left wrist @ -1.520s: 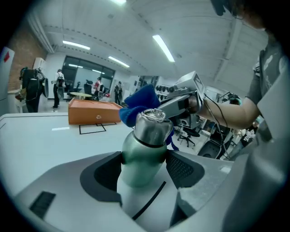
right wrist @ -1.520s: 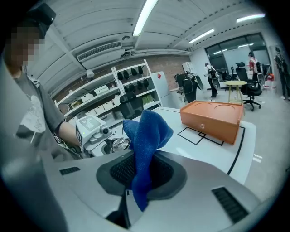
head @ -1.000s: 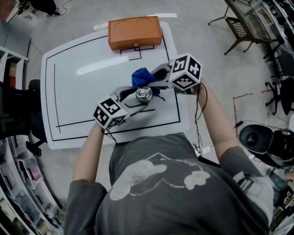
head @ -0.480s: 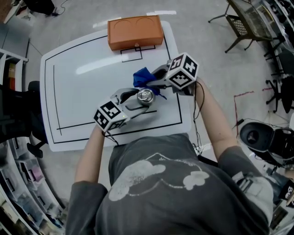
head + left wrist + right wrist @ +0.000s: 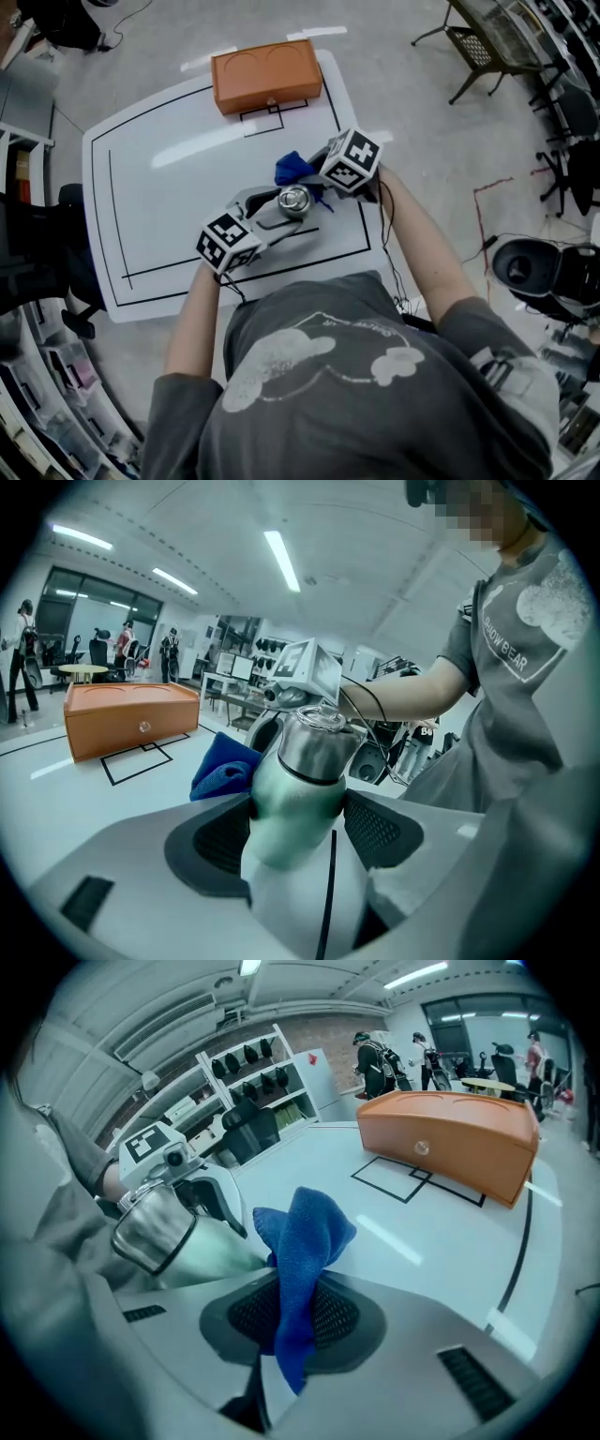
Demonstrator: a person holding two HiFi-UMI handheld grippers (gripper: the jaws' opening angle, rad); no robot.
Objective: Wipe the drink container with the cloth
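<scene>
Both sides are ready: my left gripper (image 5: 298,832) is clamped on the bottle (image 5: 309,752), held upright over the right part of the table (image 5: 169,197), my right gripper (image 5: 292,1321) pinches the cloth (image 5: 302,1241) just beside its body, so I judge the wiping is only beginning and nearly the whole bottle is left.

Left gripper (image 5: 296,829) clamped wide on the bottle (image 5: 302,761), right gripper (image 5: 291,1314) pinching the cloth (image 5: 306,1232) (jaws nearly together), bare forearms (image 5: 424,253) angled inward
</scene>
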